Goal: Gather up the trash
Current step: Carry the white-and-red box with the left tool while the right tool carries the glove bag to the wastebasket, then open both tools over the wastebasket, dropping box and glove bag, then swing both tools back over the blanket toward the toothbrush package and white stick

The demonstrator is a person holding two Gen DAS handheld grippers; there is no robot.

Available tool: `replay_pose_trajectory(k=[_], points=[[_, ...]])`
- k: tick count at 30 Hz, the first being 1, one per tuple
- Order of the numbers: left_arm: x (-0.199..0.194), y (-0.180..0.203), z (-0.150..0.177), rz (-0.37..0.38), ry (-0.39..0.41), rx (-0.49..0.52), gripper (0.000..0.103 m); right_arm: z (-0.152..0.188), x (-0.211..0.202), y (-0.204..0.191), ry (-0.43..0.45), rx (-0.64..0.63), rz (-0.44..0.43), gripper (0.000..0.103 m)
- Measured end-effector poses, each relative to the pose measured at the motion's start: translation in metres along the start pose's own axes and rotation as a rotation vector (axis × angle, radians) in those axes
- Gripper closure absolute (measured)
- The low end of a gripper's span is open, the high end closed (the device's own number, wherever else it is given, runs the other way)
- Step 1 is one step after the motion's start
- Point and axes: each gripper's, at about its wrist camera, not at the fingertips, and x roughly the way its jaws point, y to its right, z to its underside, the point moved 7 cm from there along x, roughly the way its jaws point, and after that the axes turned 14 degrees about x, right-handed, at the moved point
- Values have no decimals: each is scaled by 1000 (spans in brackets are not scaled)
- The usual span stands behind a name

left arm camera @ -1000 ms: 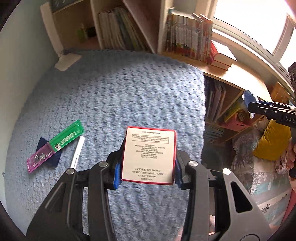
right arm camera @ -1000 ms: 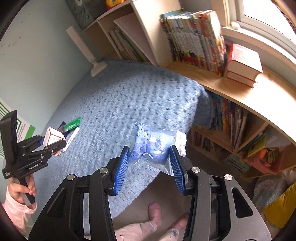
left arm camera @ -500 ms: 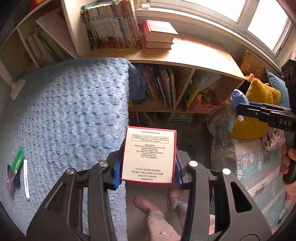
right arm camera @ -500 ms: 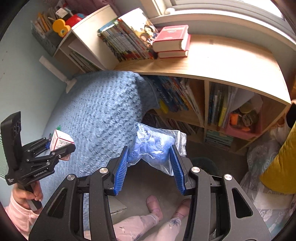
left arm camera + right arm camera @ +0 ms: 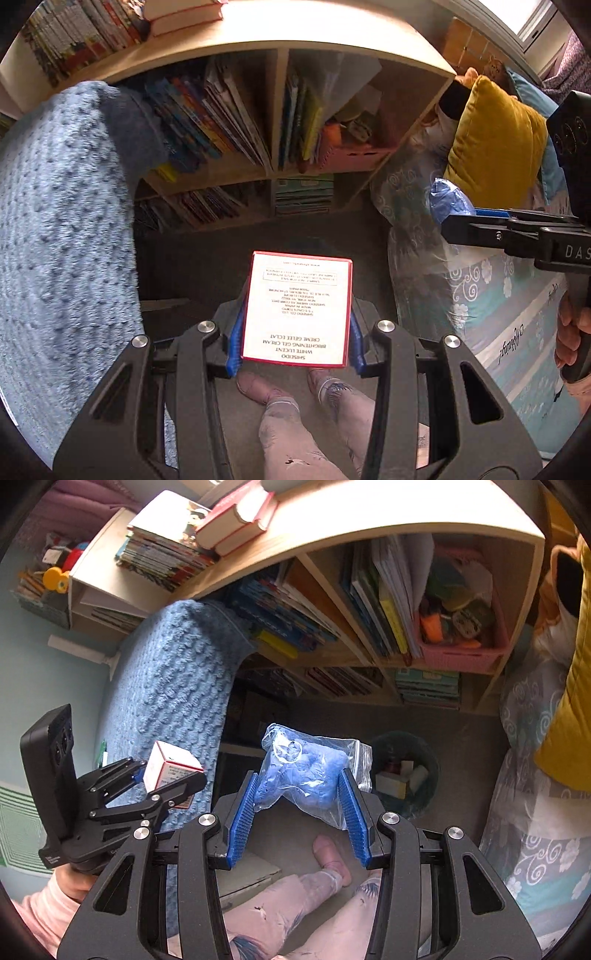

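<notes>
My left gripper [image 5: 295, 332] is shut on a white cream box with red edges [image 5: 297, 310], held above the dark floor. The box also shows in the right wrist view [image 5: 168, 770]. My right gripper [image 5: 299, 812] is shut on a clear plastic bag with blue crumpled stuff inside [image 5: 303, 775]; it shows at the right of the left wrist view [image 5: 448, 205]. A dark round trash bin [image 5: 424, 771] with small boxes inside stands on the floor, just right of and below the bag. In the left wrist view the bin is mostly hidden behind the box.
A blue blanket-covered bed [image 5: 55, 229] is on the left. A wooden bookshelf [image 5: 369, 627] full of books stands ahead, with a pink basket [image 5: 458, 653]. A patterned quilt [image 5: 480, 295] and yellow pillow [image 5: 495, 140] lie right. The person's feet [image 5: 280, 391] are below.
Both grippers have swung from over the bed down and right toward the floor by the bookshelf, each keeping its item. The trash bin has come into the right wrist view.
</notes>
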Motion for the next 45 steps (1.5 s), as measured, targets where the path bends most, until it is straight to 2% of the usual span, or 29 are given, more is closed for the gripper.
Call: replay_pose_trajectory(k=[3, 9, 15, 16, 17, 18, 19, 22, 28, 29, 31, 34, 35, 40, 45], points=[[35, 12, -1, 53, -50, -31, 63, 0, 19, 24, -40, 41, -19, 57], [103, 29, -1, 82, -121, -6, 63, -1, 68, 68, -122, 136, -49, 57], [155, 32, -3, 114, -157, -6, 62, -7, 108, 96, -159, 189, -62, 55], [162, 32, -2, 115, -161, 0, 57, -9, 116, 102, -164, 198, -48, 55], [175, 32, -2, 105, -177, 16, 36, -12, 120, 106, -166, 210, -40, 54], [182, 30, -1, 79, -193, 18, 10, -14, 123, 110, -167, 230, -45, 50], [191, 27, 1, 51, -206, 14, 6, -16, 125, 114, -164, 245, -45, 48], [204, 23, 6, 68, -238, -1, 7, -24, 122, 120, -142, 257, -55, 40], [193, 15, 15, 72, -243, -8, 7, -28, 115, 126, -132, 271, -41, 36], [188, 14, 17, 74, -239, -13, 7, -28, 113, 125, -130, 274, -43, 32], [177, 11, 18, 75, -232, -17, 7, -28, 109, 119, -125, 273, -50, 27], [157, 8, 19, 74, -211, -28, 7, -27, 101, 103, -124, 249, -63, 26], [151, 6, 19, 70, -206, -33, 7, -26, 97, 98, -123, 240, -64, 22], [93, -9, 20, 36, -138, -57, 7, -24, 77, 48, -129, 146, -87, 17], [28, -40, 29, -3, -69, -127, 7, -21, 58, -21, -148, 28, -137, 14]])
